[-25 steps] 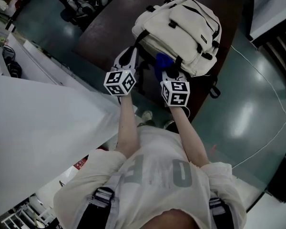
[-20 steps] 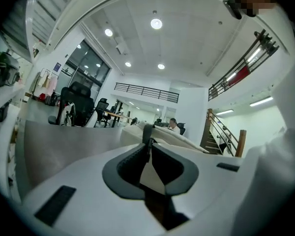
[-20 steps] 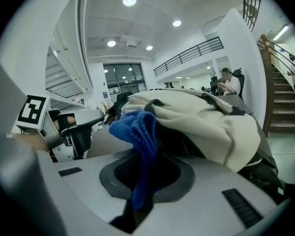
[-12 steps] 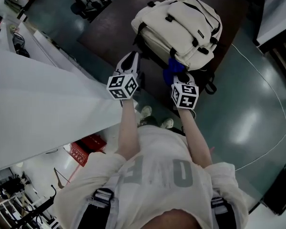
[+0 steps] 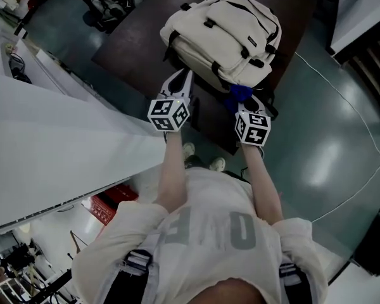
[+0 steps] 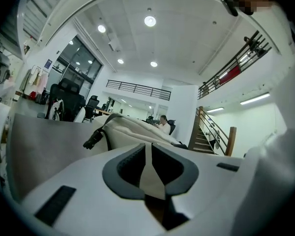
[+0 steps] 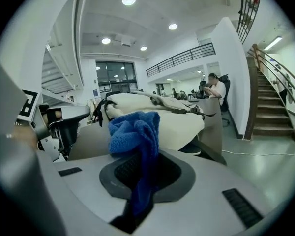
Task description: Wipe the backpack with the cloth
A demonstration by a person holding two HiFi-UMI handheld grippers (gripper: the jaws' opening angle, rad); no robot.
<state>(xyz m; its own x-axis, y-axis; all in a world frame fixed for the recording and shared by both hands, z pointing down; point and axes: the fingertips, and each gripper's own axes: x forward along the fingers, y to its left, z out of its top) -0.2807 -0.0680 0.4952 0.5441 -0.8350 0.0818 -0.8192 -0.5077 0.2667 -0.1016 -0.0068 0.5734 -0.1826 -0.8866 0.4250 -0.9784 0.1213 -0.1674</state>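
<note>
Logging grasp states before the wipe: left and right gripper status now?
Left gripper: closed, nothing between its jaws.
Right gripper: closed on the crumpled blue terry cloth.

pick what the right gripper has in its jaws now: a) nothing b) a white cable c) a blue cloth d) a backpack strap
c: the right gripper view shows the right gripper shut on a bunched blue cloth, with the cream backpack lying on the table behind it.
</note>
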